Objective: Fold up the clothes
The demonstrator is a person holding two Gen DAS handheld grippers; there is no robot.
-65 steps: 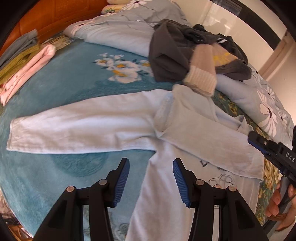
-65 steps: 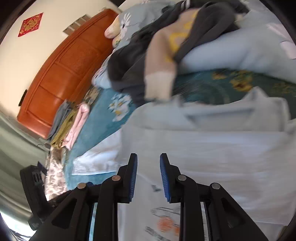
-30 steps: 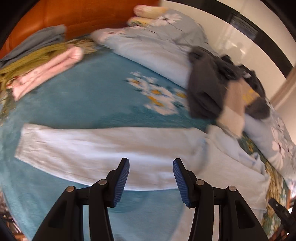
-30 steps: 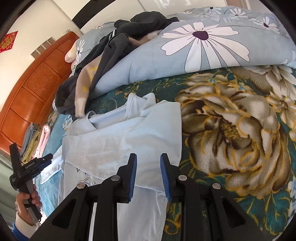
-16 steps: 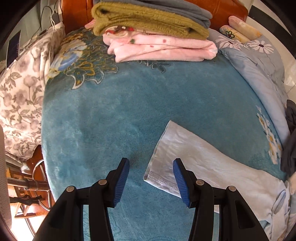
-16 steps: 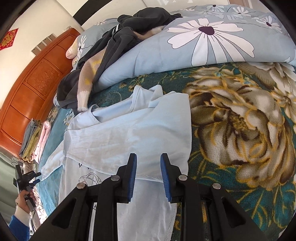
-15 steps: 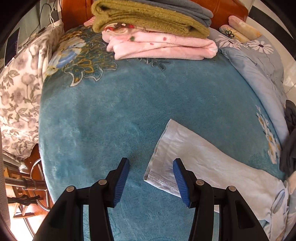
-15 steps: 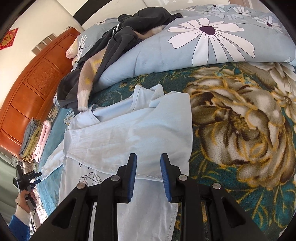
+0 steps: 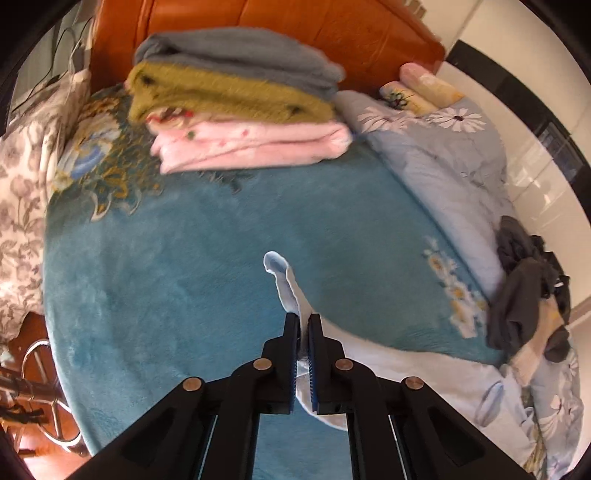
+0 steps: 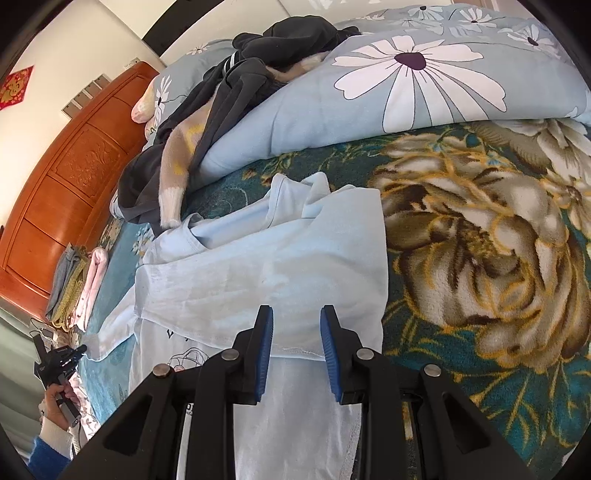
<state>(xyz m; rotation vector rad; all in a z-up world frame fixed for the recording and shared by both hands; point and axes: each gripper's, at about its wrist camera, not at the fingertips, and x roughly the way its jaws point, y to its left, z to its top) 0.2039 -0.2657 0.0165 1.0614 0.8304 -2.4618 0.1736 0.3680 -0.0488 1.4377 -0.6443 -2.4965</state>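
A light blue long-sleeved shirt (image 10: pixel 266 266) lies spread on the bed's teal blanket (image 9: pixel 166 277). One sleeve is folded across the shirt's body. My left gripper (image 9: pixel 303 321) is shut on the cuff end of the other sleeve (image 9: pixel 284 280), which stands up from between the pads and trails back to the right. In the right wrist view the left gripper (image 10: pixel 61 360) shows far left in a hand. My right gripper (image 10: pixel 297 317) hovers open just over the hem edge of the folded sleeve, with nothing pinched between its fingers.
A stack of folded grey, olive and pink clothes (image 9: pixel 240 107) sits by the orange headboard (image 9: pixel 295 29). A heap of dark unfolded clothes (image 10: pixel 258 74) lies on the floral quilt (image 10: pixel 406 85). The bed edge and a metal stool (image 9: pixel 37 369) are at left.
My left gripper has closed on the sleeve cuff and lifted it off the blanket, moving toward the folded stack. The right gripper has stayed in place.
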